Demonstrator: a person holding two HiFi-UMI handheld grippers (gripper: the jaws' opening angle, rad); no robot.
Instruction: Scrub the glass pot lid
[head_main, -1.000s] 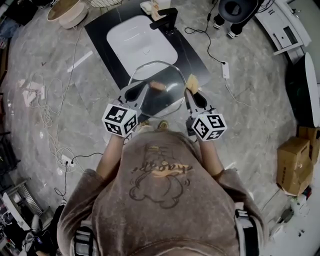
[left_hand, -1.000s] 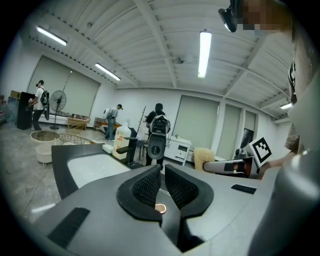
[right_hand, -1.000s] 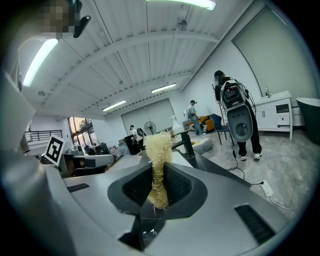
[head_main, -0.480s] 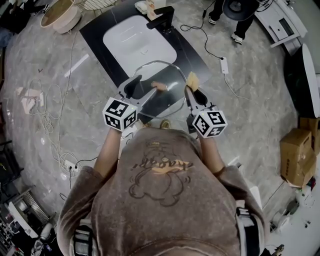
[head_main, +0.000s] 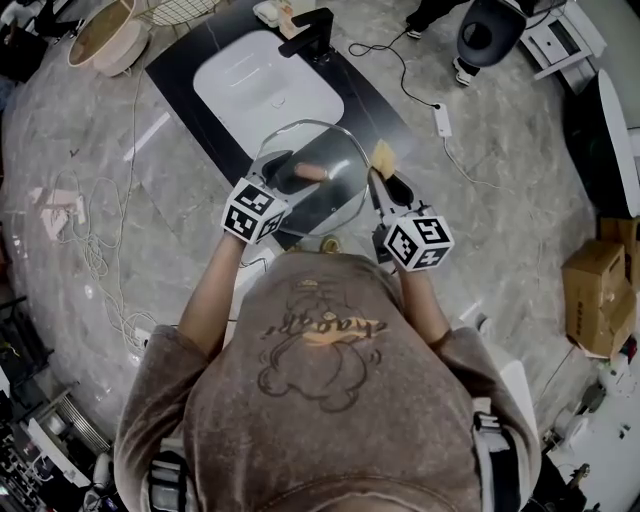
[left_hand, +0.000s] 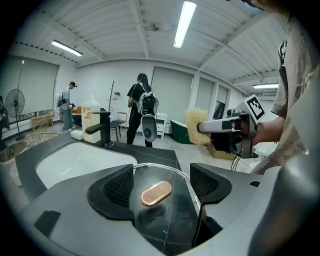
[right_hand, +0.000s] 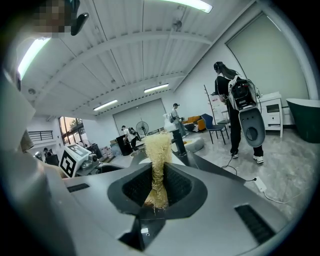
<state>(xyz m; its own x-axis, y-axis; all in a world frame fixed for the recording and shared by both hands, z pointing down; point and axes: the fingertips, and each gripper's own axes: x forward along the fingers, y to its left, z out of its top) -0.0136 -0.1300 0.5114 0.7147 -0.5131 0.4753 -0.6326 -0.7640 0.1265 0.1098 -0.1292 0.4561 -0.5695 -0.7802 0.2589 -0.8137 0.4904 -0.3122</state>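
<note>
The glass pot lid (head_main: 335, 195) lies flat on the black counter (head_main: 190, 75) in front of the sink. Its copper knob (head_main: 312, 172) points up. My left gripper (head_main: 293, 178) reaches over the lid. In the left gripper view the knob (left_hand: 156, 193) sits between the opening jaws of the left gripper (left_hand: 162, 181), and neither pad touches it. My right gripper (head_main: 381, 172) is shut on a straw-coloured loofah scrubber (head_main: 383, 155) at the lid's right rim. In the right gripper view the scrubber (right_hand: 159, 165) stands up out of the right gripper (right_hand: 157, 189).
A white sink basin (head_main: 265, 90) and a black faucet (head_main: 310, 30) lie beyond the lid. Cables (head_main: 90, 240) and a power strip (head_main: 438, 118) trail over the marble floor. A cardboard box (head_main: 595, 300) stands at the right. People (left_hand: 140, 115) stand in the background.
The left gripper's jaws have spread apart around the knob, and the gripper has slid forward over the lid. The right gripper still holds the scrubber beside the lid's right rim.
</note>
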